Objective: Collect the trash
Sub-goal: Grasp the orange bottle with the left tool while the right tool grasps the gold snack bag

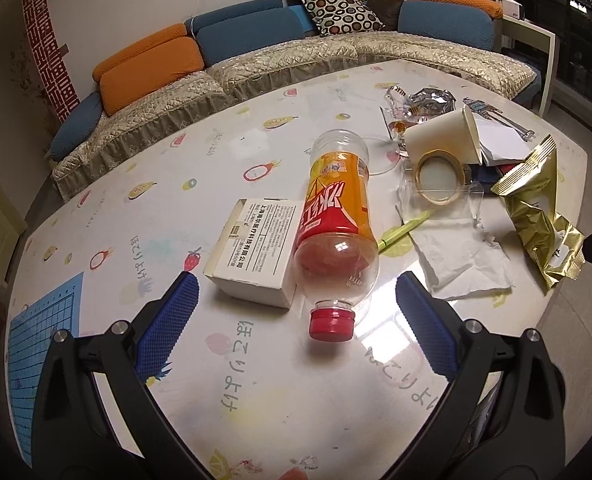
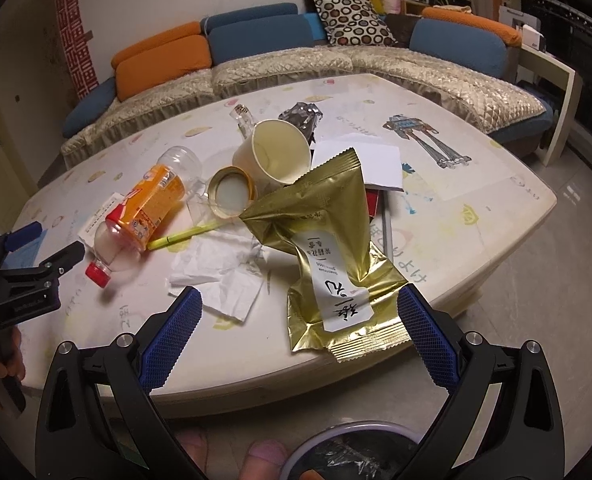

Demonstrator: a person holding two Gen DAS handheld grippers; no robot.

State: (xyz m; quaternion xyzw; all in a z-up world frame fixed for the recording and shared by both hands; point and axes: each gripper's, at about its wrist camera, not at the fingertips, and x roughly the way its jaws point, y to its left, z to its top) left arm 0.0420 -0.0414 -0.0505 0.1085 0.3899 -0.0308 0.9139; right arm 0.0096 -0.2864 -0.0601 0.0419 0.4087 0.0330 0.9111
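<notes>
Hovering low over the white fruit-printed table (image 1: 280, 380), the left gripper (image 1: 296, 300) spreads its blue-padded fingers wide, empty, around the red cap of a clear plastic bottle with an orange label (image 1: 338, 224) lying on its side. The right gripper (image 2: 298, 314), equally wide apart, frames a crumpled gold foil wrapper (image 2: 328, 248) at the table's edge.

Warm, fairly dim indoor light falls from overhead, and a bright white glare patch sits on the glossy white fruit-printed table (image 1: 256, 152) just ahead of the left gripper's (image 1: 296, 300) right finger. The crinkled gold foil wrapper (image 2: 336, 240) between the right gripper's (image 2: 300, 312) fingers glints in patches. Both fisheye views bow straight edges strongly toward black vignetted corners, and the near gripper bodies look soft.
</notes>
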